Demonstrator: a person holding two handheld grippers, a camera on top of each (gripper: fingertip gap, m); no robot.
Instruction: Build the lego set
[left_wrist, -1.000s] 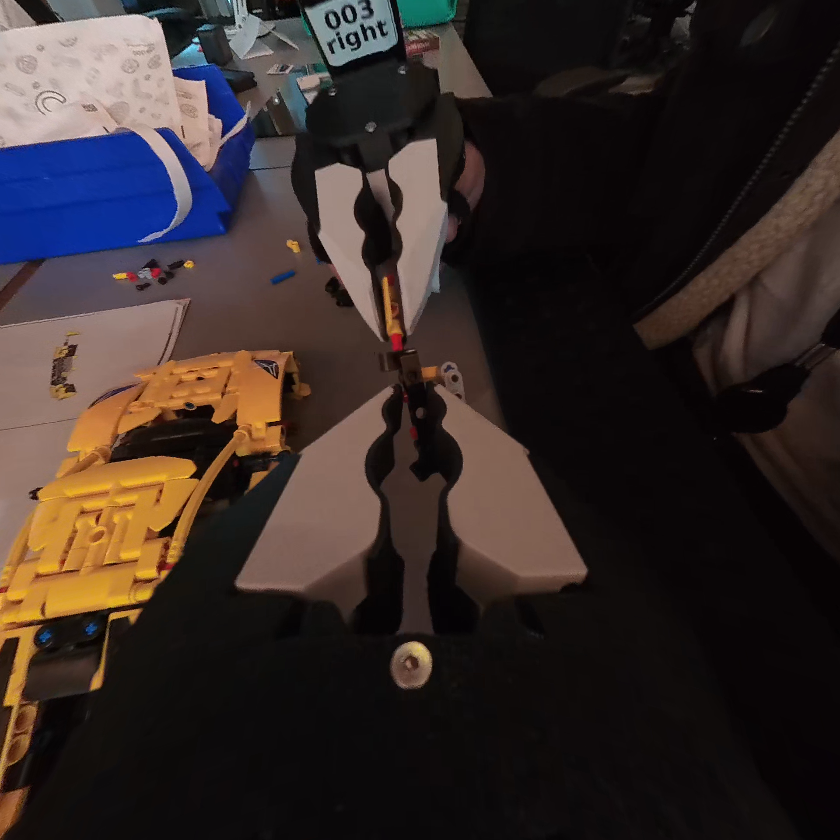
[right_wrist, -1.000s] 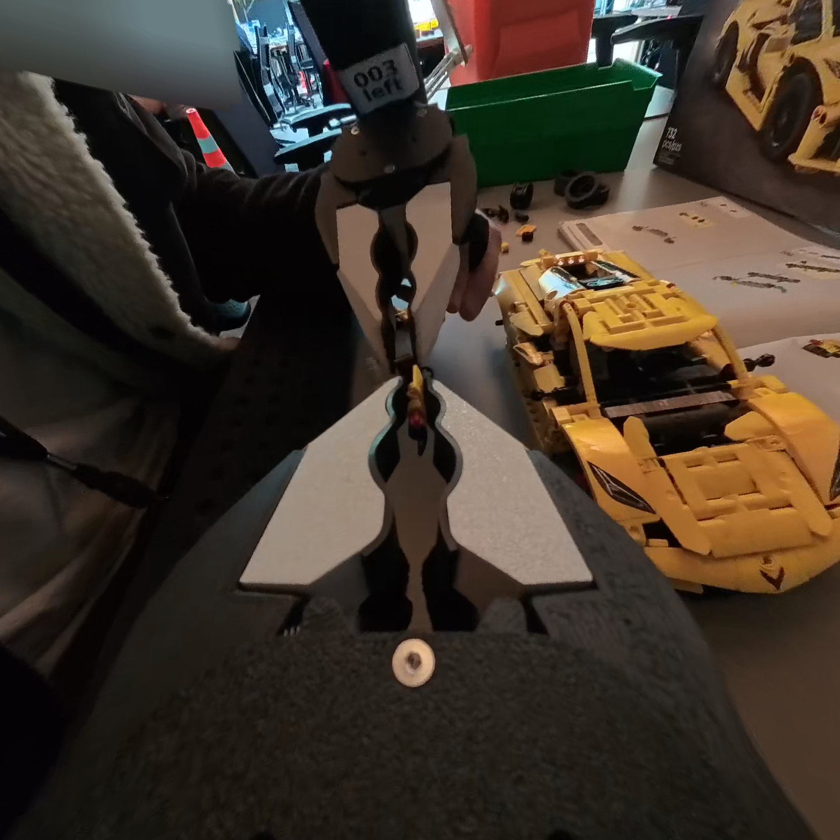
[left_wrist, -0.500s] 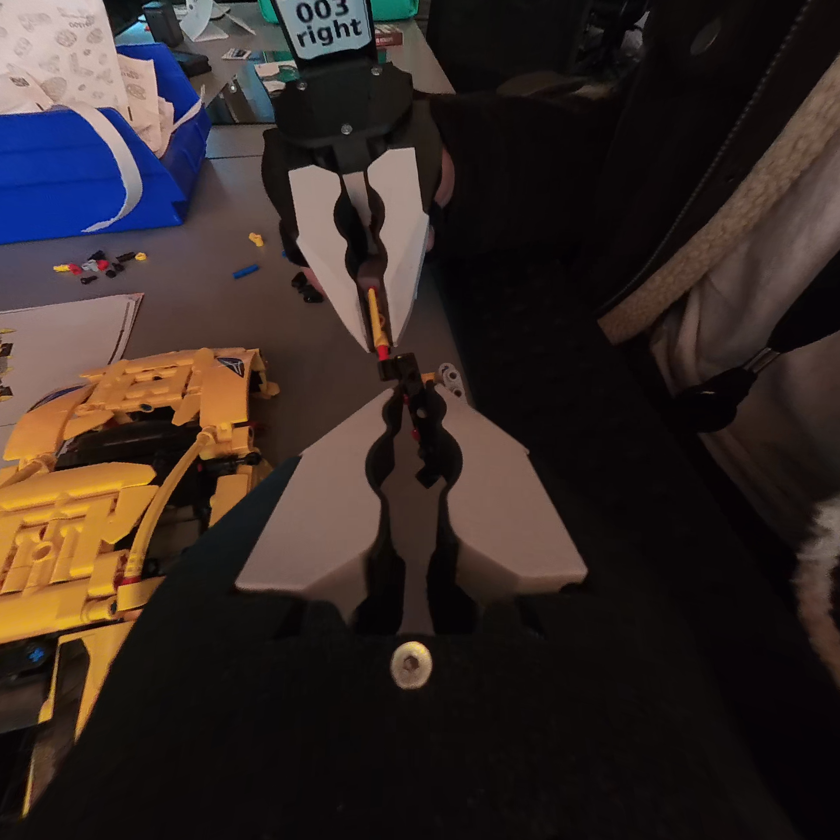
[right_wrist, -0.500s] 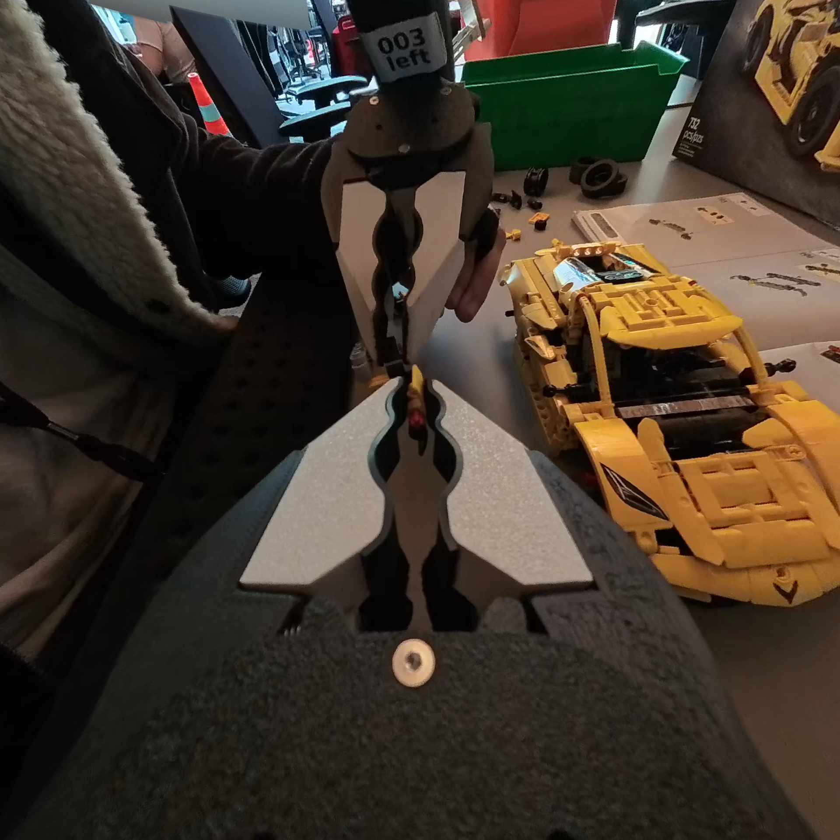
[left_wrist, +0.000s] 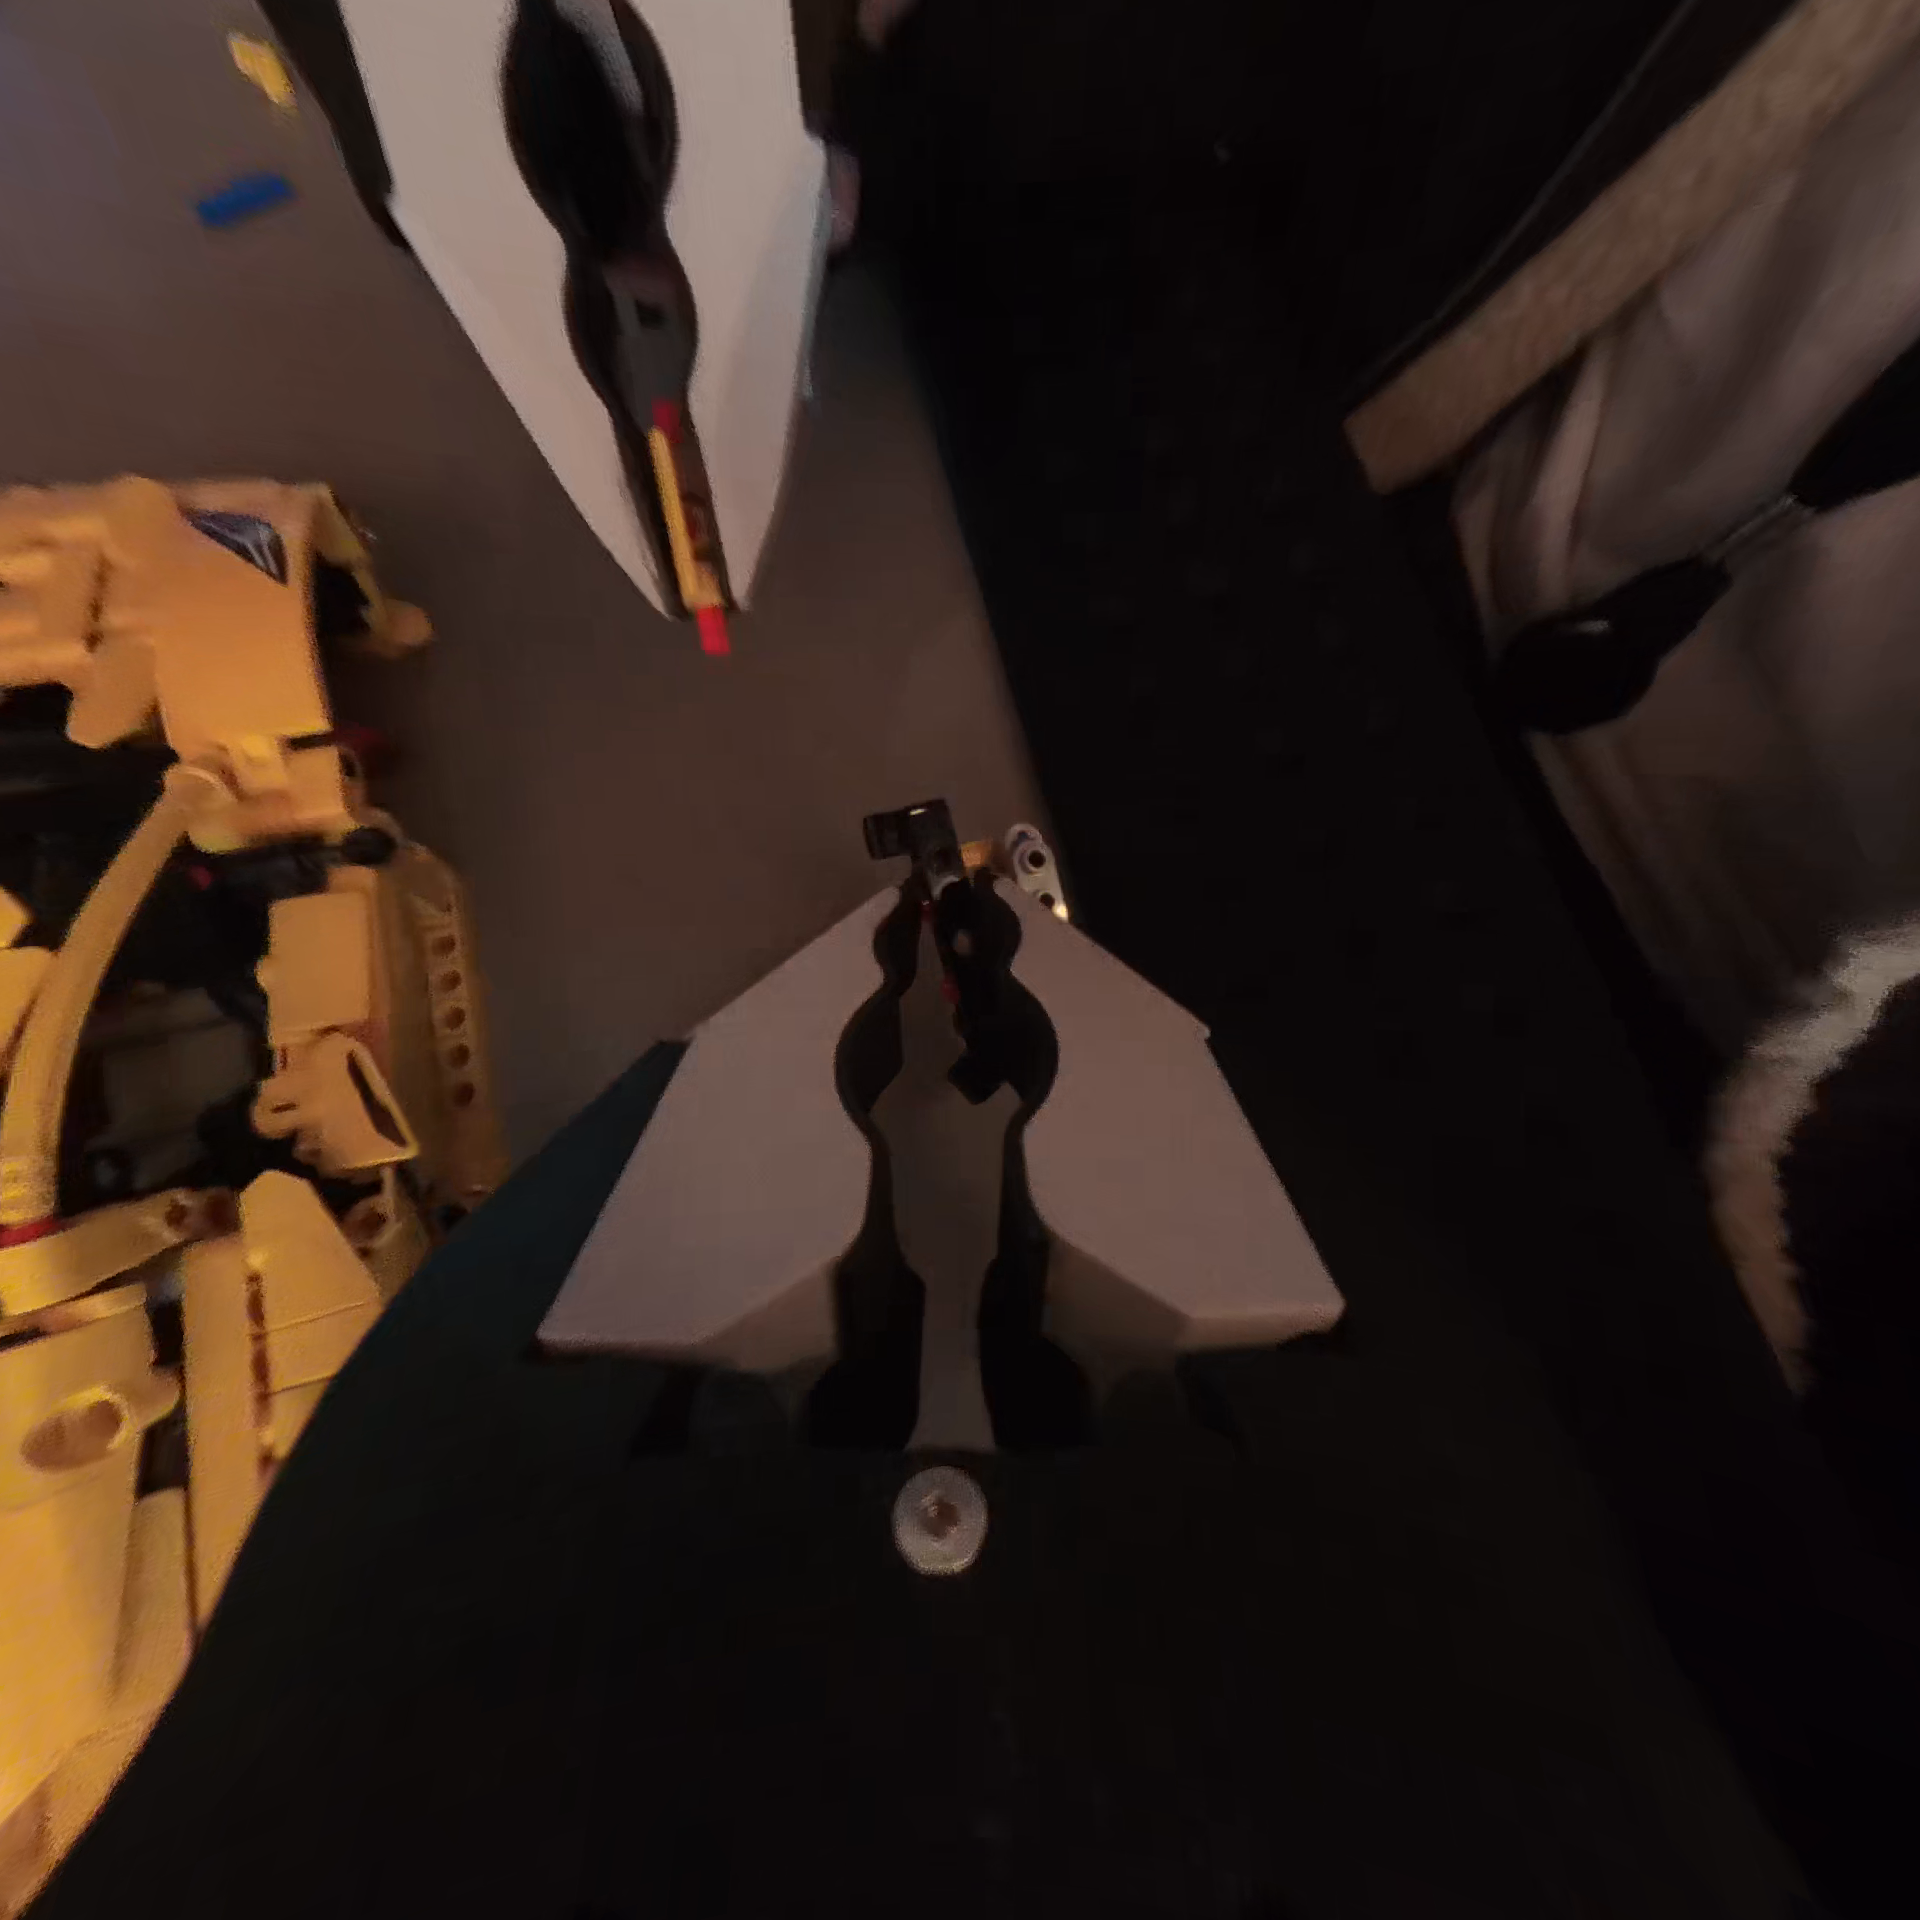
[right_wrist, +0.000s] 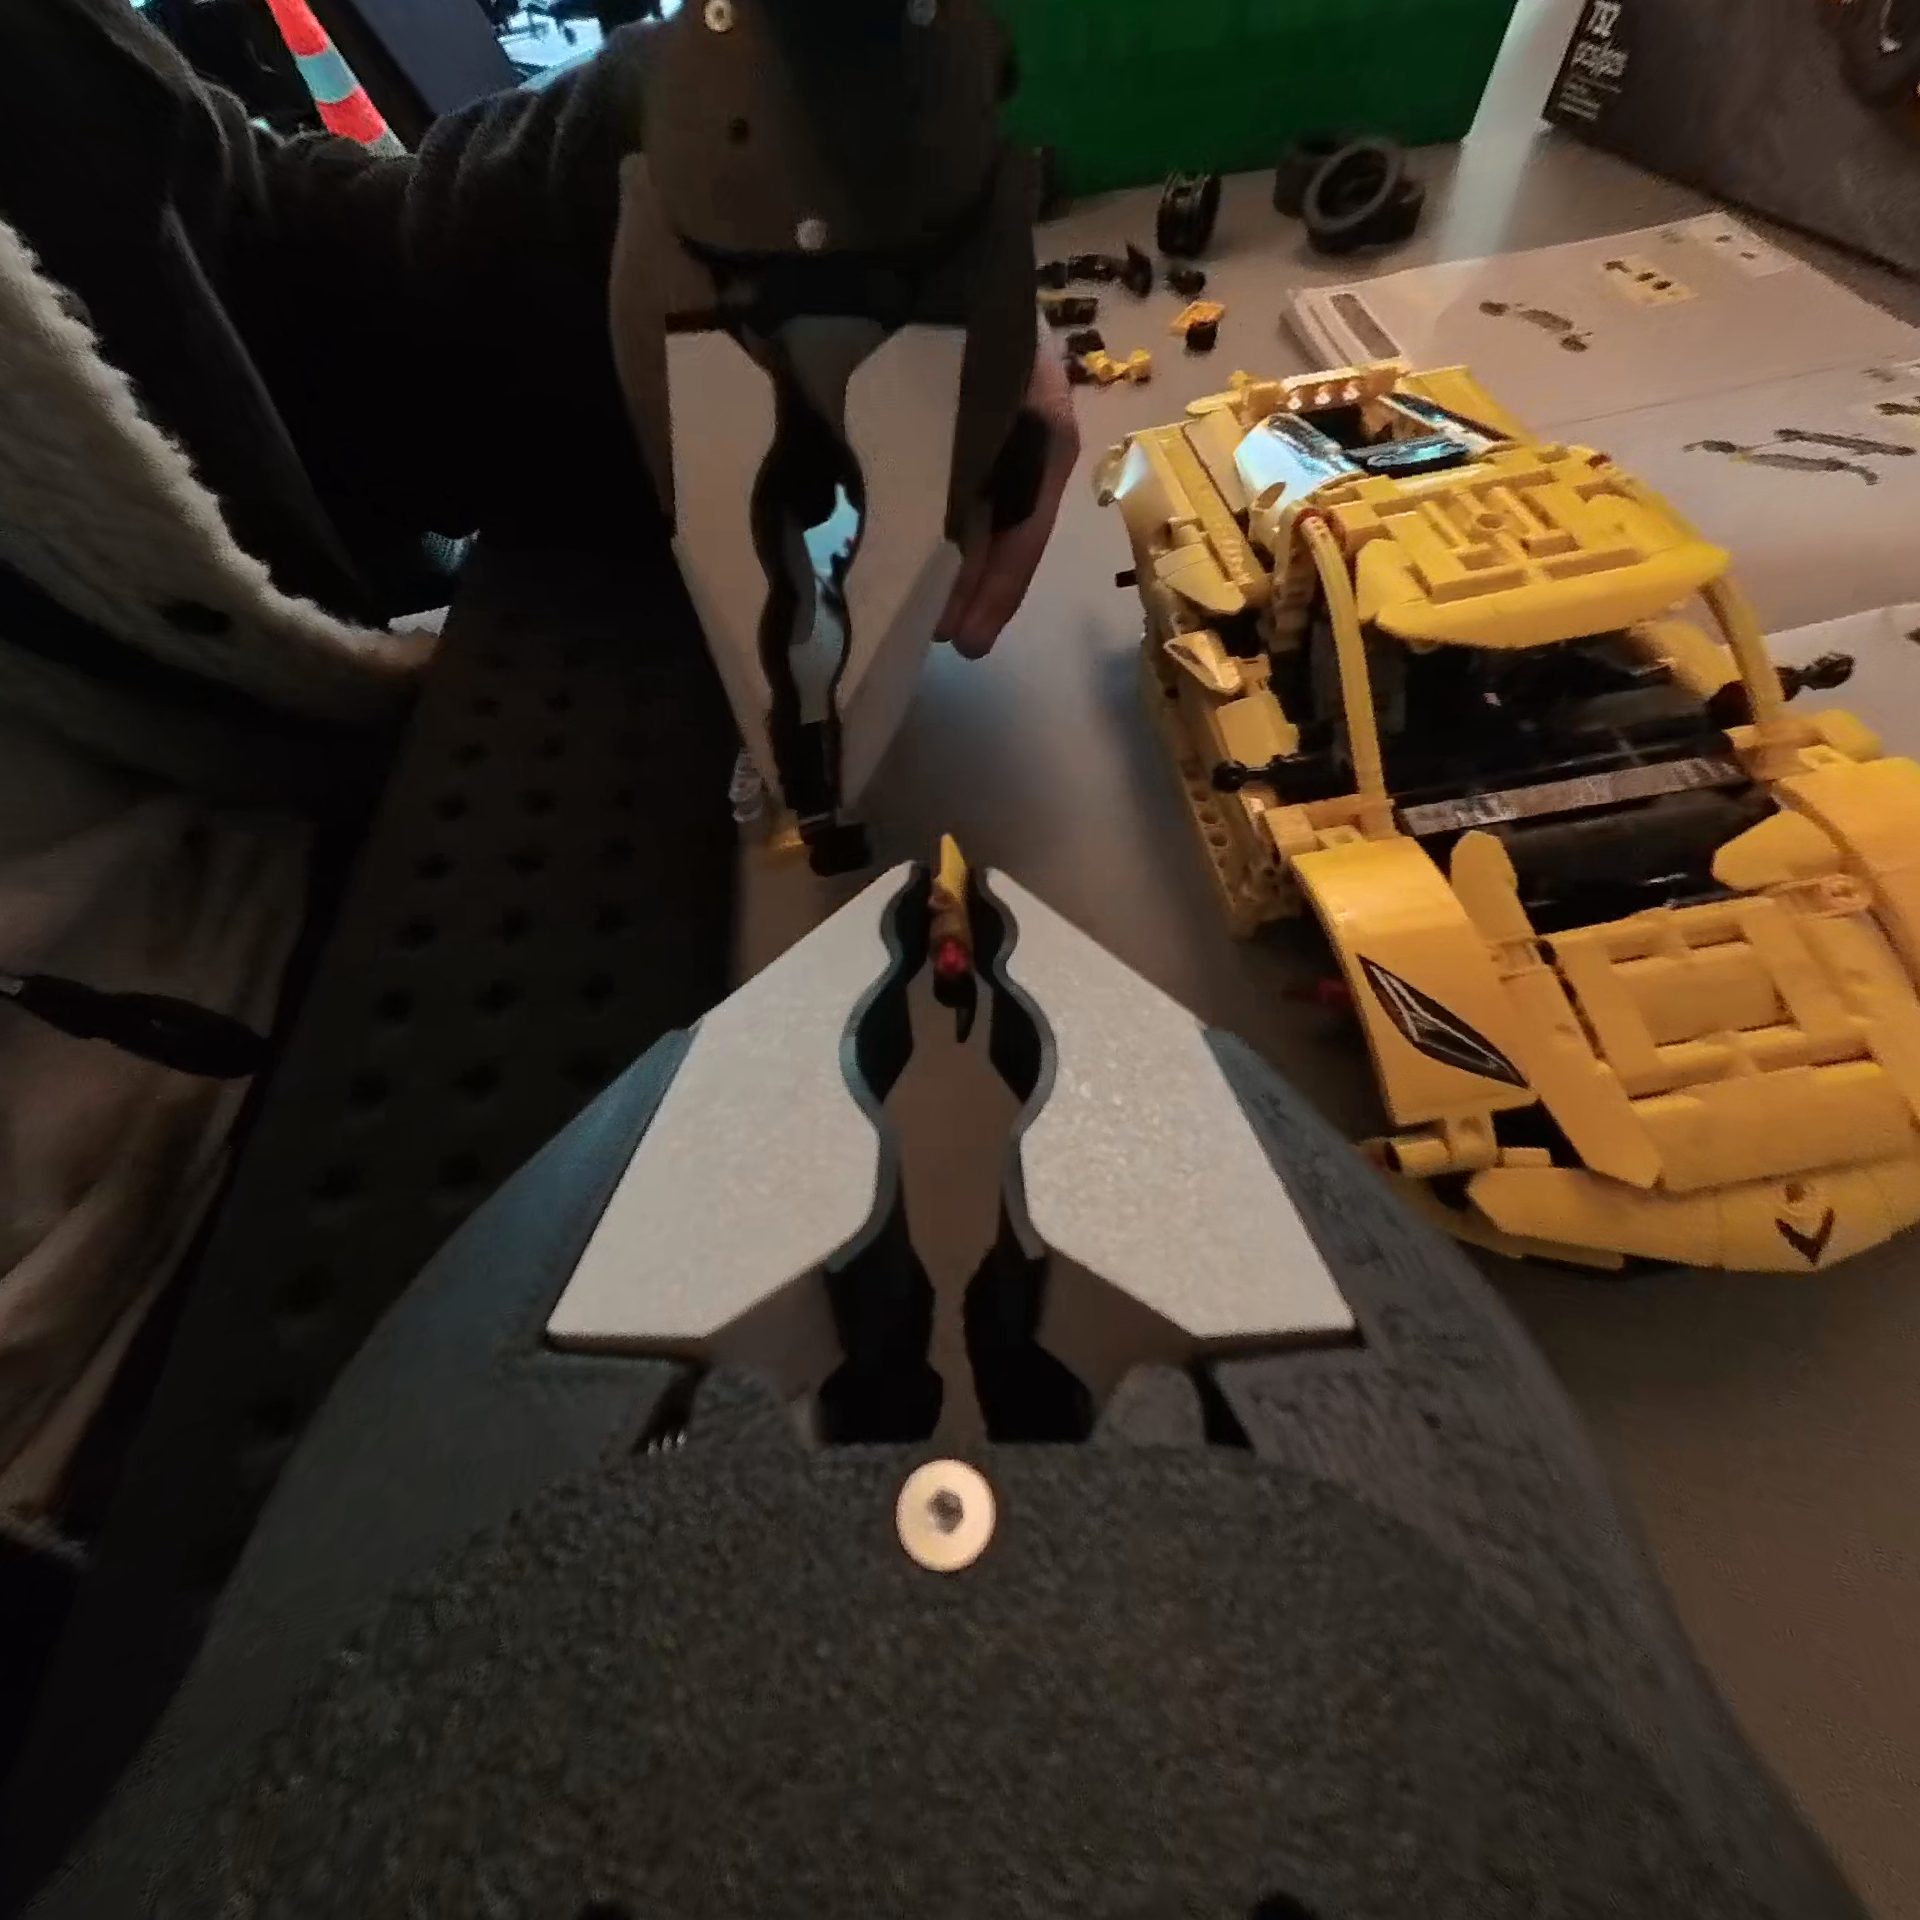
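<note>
Yellow and red, the small axle piece (right_wrist: 948, 914) sits pinched in my right gripper (right_wrist: 948, 883), jaws nearly together on it, its red end sticking out toward the other tool. My left gripper (left_wrist: 940, 894) is also clamped narrow, on a black connector piece (left_wrist: 935, 883) whose cross end stands out past the tips. Both parts are in the air over the near edge of the grey table (left_wrist: 623, 779), pointing at each other but apart, not joined yet.

I judge the main risk is bad alignment. The red end and the hole of the black part are not on one line now, so a push could make one piece turn in the soft pads, or jump out and fall off the table edge into the dark, where I could not find it. The left view is blurred, so I think, but cannot be sure, that the hole faces the axle.

My two tools face each other, the left lower and tilted up, the right tilted down toward it. The yellow car (right_wrist: 1507, 831) stands on the table beside them, toward its middle, untouched, with loose black tyres (right_wrist: 1351, 192) near the far edge.
</note>
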